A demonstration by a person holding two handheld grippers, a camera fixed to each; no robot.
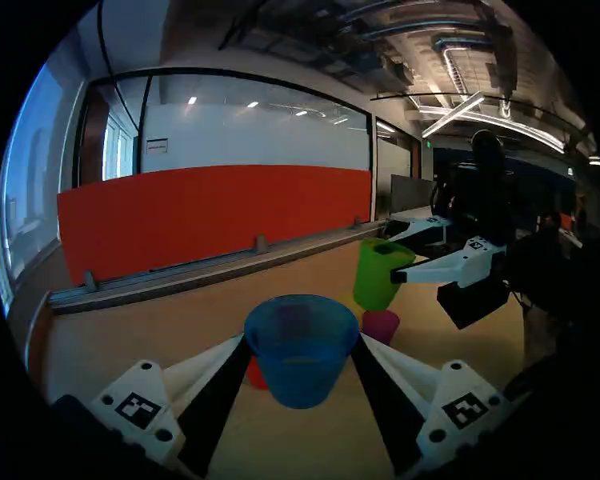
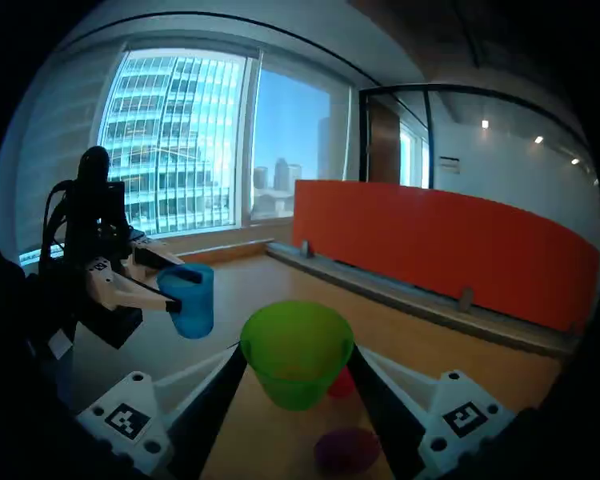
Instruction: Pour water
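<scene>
In the left gripper view my left gripper (image 1: 300, 356) is shut on a translucent blue cup (image 1: 302, 350), held upright above the wooden table (image 1: 140, 344). Farther right, the right gripper (image 1: 396, 276) holds a green cup (image 1: 378, 274) upright. In the right gripper view my right gripper (image 2: 298, 360) is shut on that green cup (image 2: 297, 352), and the left gripper (image 2: 172, 304) with the blue cup (image 2: 190, 300) hangs off to the left. A pink cup (image 1: 380, 326) and a red cup (image 1: 256, 374) stand on the table below; the pink cup (image 2: 346, 450) and red cup (image 2: 342, 382) lie under the green one.
An orange divider panel (image 1: 212, 212) on a grey rail (image 1: 220, 268) runs along the table's far edge. Large windows (image 2: 172, 144) stand beyond the table. Dark office chairs and equipment (image 1: 492, 192) stand behind the right gripper.
</scene>
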